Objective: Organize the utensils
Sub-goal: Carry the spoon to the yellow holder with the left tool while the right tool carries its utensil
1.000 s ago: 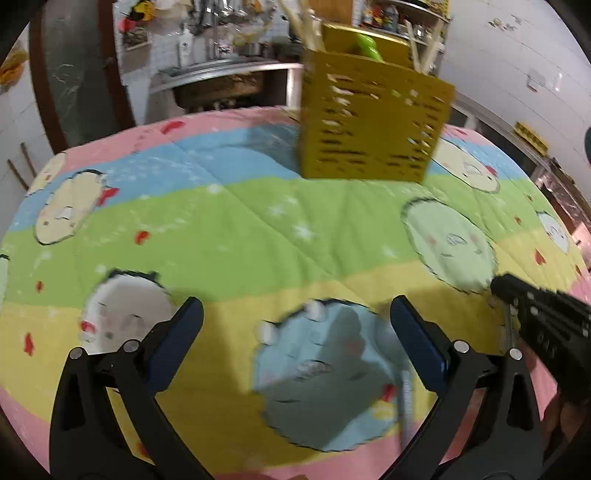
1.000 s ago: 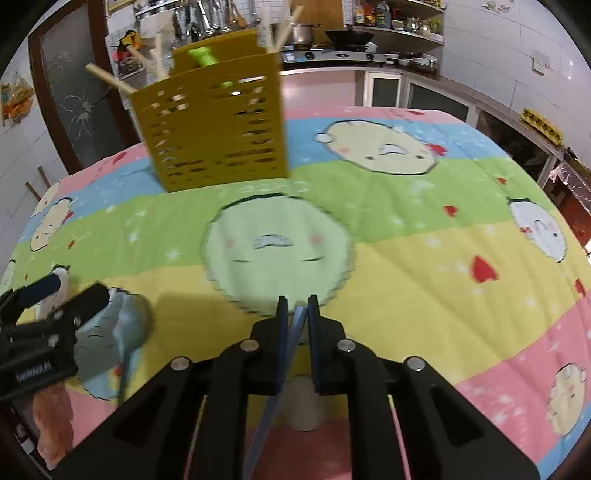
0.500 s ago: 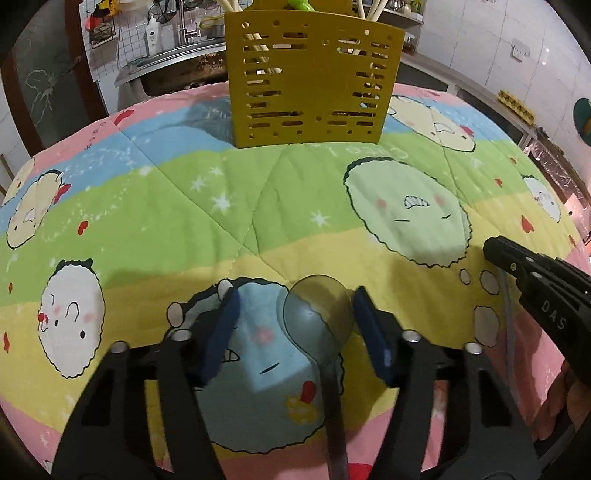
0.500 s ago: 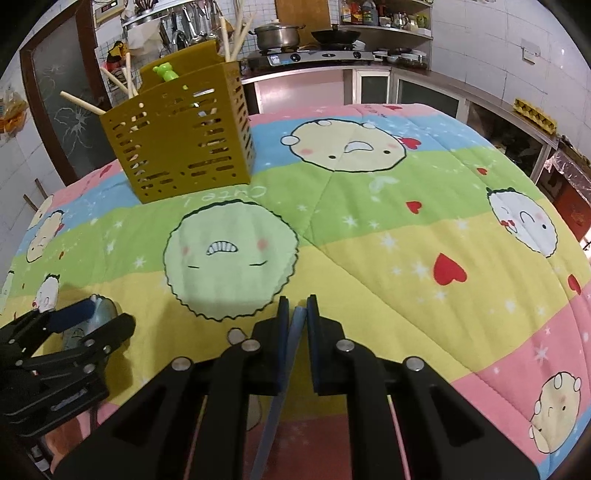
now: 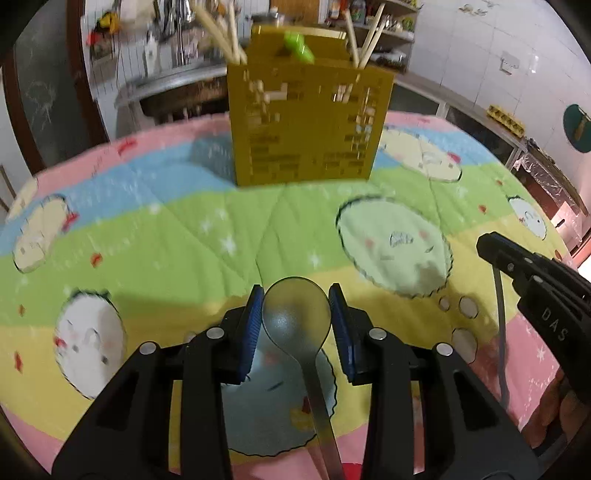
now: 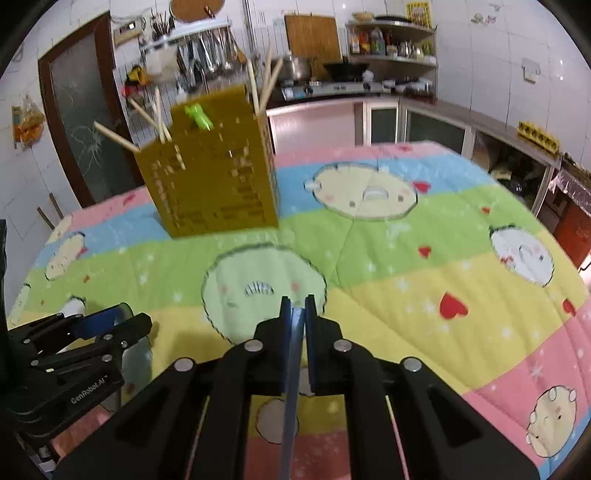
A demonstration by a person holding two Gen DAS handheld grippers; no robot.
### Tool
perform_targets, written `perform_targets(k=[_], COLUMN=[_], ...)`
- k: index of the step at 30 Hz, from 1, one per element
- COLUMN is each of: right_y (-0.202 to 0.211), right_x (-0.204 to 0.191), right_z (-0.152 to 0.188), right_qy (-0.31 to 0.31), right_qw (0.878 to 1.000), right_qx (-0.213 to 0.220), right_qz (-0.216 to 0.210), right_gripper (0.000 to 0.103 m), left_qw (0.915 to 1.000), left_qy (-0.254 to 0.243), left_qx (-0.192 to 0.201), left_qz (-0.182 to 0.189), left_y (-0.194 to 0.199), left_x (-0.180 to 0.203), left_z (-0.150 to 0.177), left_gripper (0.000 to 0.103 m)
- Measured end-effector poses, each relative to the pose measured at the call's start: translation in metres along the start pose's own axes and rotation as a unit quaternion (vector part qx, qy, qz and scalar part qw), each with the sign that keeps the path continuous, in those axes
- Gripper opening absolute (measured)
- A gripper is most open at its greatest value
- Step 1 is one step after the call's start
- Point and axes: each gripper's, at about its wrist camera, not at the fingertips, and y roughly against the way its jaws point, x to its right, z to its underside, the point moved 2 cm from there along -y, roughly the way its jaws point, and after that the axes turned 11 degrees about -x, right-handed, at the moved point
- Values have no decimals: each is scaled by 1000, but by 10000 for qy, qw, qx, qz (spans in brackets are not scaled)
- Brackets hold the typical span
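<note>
The frames are being filled by a striped cartoon quilt [image 5: 177,236], spread across the table. A yellow perforated utensil holder [image 5: 306,125] is being seen upright at the upper centre of the left wrist view and at the upper left of centre in the right wrist view, with chopsticks [image 5: 225,33] and a green item [image 5: 299,46] sticking out of its top. At lower centre of the left view, the left gripper [image 5: 296,317] has just been closing and is being pressed against the bowl of a grey translucent spoon [image 5: 297,314]. At lower centre of the right view, the right gripper [image 6: 296,317] is being kept clamped on a thin blue utensil handle [image 6: 291,369].
</note>
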Motion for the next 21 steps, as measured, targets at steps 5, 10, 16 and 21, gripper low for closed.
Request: perform_targets(k=[5, 10, 16, 21], right_y=[27, 47, 62, 66], right_x=[-4, -7, -14, -19], right_z=[-12, -22, -32, -41], right_qy=[30, 48, 126, 234], right_qw=[9986, 9955, 9904, 9854], right_qx=[523, 942, 1377, 1687], right_qz=[-2, -11, 23, 87], right_gripper=[7, 7, 7, 7], left_qw=[9981, 9936, 9869, 9816], left_qy=[-128, -175, -251, -300], left_qx=[584, 1094, 1549, 1823], left_qz=[-150, -219, -378, -479], left_y=[33, 61, 81, 89], left_x=[1, -4, -12, -18], left_z=[-11, -20, -28, -35], left_gripper=[35, 35, 35, 35])
